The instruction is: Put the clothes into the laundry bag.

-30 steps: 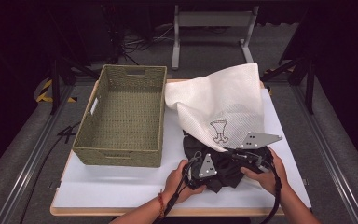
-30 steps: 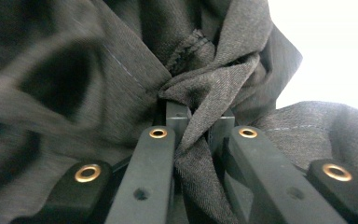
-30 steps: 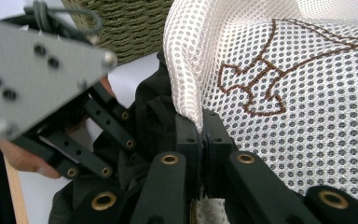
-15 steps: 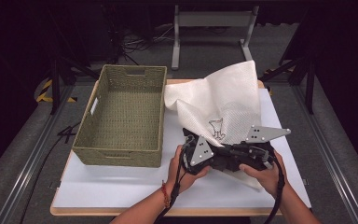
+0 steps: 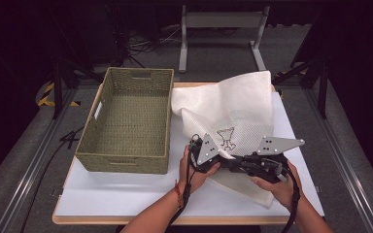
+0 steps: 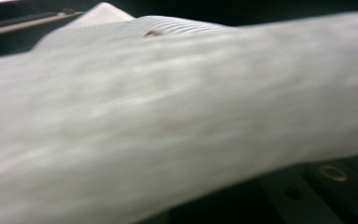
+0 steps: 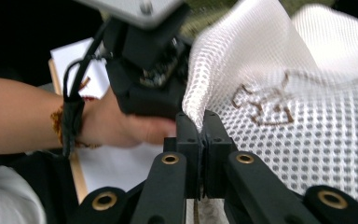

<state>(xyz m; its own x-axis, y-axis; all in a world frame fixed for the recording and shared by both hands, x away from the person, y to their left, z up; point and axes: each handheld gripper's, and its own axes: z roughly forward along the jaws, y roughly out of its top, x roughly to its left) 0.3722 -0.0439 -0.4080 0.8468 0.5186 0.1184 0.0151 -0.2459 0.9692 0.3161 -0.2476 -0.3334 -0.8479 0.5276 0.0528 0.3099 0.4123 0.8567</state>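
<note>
Clamped on the white mesh bag [image 5: 233, 116] — right gripper [image 7: 200, 126] jaws pinched together on its edge, left gripper [image 5: 200, 151] likewise shut on mesh — near the table's [image 5: 126, 194] front edge.

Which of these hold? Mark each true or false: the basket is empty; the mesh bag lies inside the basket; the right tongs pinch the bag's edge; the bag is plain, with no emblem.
1. The wicker basket is empty: true.
2. The white mesh bag lies inside the basket: false, it is beside it on the white tabletop.
3. The right tongs pinch the bag's edge: true.
4. The bag is plain: false, it bears a small brown emblem.
</note>
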